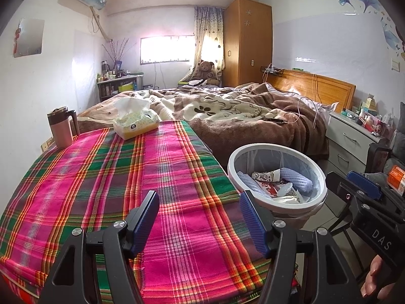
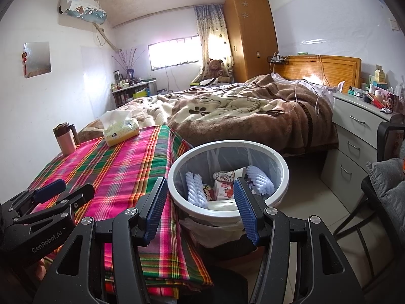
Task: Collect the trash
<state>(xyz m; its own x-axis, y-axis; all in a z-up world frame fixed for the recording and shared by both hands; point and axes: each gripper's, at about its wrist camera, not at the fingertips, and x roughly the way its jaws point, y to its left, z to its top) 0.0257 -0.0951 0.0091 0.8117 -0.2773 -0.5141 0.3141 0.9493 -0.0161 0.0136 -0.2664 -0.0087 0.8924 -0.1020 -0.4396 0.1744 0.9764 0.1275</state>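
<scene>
left gripper (image 1: 200, 221): ribbed blue pads on black arms, jaws apart, nothing between them, over the plaid tablecloth (image 1: 114, 177). right gripper (image 2: 200, 210): same build, jaws apart and empty, above the near rim of the trash bin (image 2: 284, 177). the bin is round, white-rimmed, lined with a thin translucent bag, and stands on the tiled floor just beside the table's right edge. trash (image 2: 225, 187) lies inside it: printed paper wrappers and white foam netting. on the woven cloth's far end: a soft tissue pack (image 1: 135, 124) and a lidded metal mug (image 1: 62, 126). a rumpled fleece blanket (image 1: 227, 109) covers the bed beyond.
</scene>
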